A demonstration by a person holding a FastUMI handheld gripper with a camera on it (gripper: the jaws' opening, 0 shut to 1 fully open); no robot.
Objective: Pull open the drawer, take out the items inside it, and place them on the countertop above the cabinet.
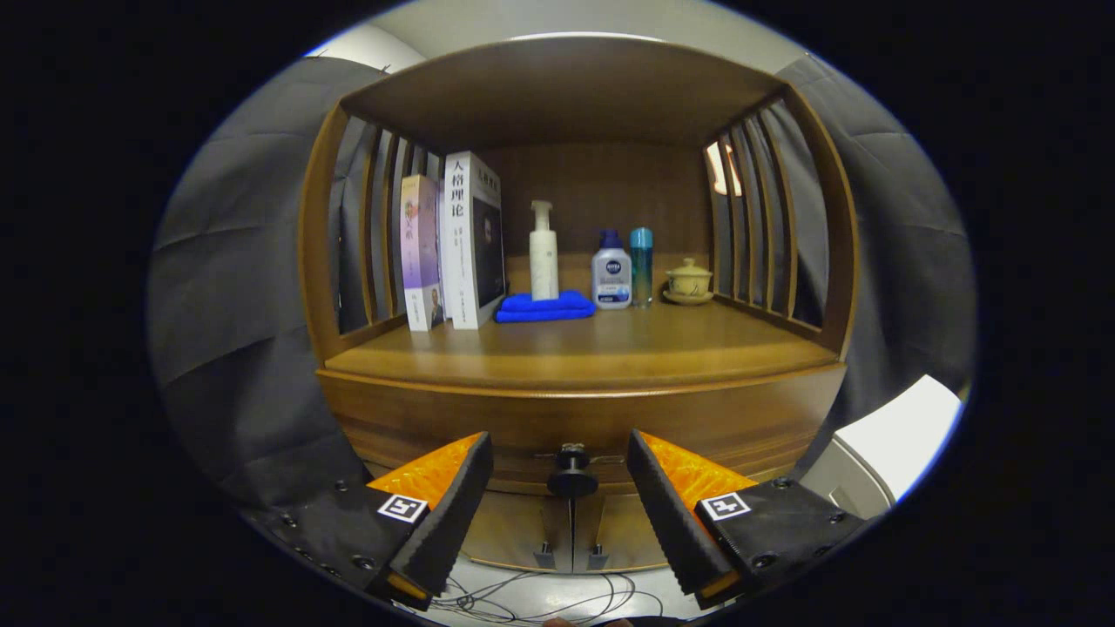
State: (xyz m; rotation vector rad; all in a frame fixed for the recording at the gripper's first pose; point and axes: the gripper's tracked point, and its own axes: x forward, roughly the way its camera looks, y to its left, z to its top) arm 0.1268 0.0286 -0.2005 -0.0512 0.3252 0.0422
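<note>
flanking the drawer knob (572,473), the fingers (453,509) gape wide, touching nothing.

A wooden cabinet (575,409) with slatted sides and a wooden roof stands against dark grey cloth walls (235,305). Above it shows a pale ceiling (557,22). Below, thin cables (540,596) lie on a light floor, and a white box (888,444) sits beside the cabinet.

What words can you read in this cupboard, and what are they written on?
"人格理论": on the spine of the tall white book.
Purple book beside it: writing too blurred to read.
Blue-capped bottle: its label is not read out here.
Gripper: square patterned markers, no words; its fingers stand open on either side of the drawer knob.
</note>
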